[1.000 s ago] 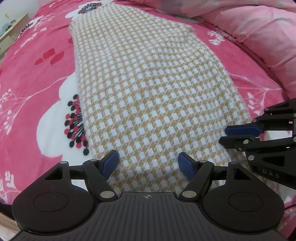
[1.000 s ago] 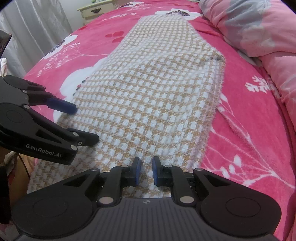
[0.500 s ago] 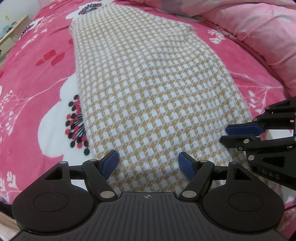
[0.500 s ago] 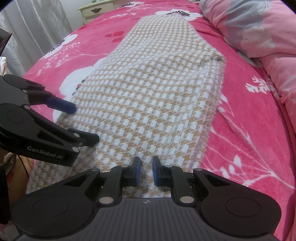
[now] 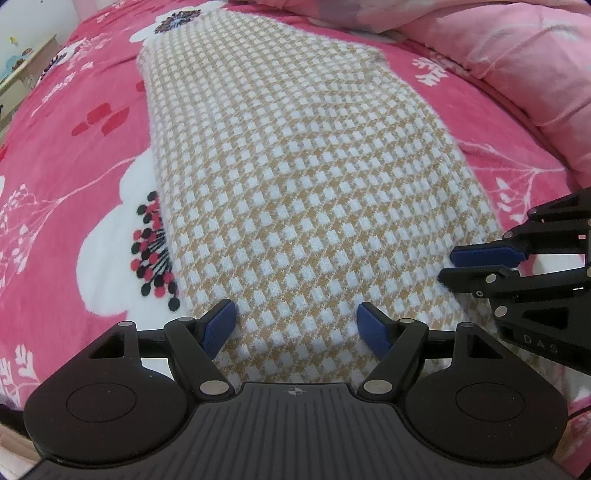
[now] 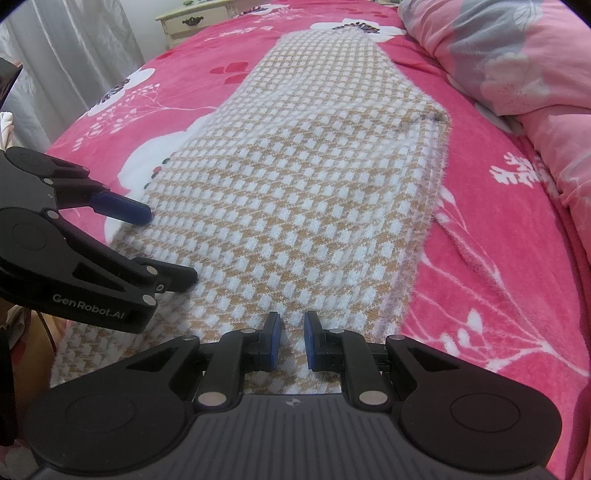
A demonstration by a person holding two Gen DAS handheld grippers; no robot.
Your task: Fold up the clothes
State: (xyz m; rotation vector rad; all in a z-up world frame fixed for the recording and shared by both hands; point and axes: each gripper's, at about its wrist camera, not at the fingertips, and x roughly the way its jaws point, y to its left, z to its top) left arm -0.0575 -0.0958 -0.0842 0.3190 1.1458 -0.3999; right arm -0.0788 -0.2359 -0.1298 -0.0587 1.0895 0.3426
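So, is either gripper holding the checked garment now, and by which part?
The left gripper holds nothing; its jaws stand open over the checked garment. The right gripper is nearly closed at its near edge; a pinch cannot be told.

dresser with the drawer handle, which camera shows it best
The right wrist view. There the dresser stands beyond the far left corner of the bed, with its cream top, drawer front and dark handle plain. The left wrist view catches only a sliver of furniture at its left edge, no handle visible.
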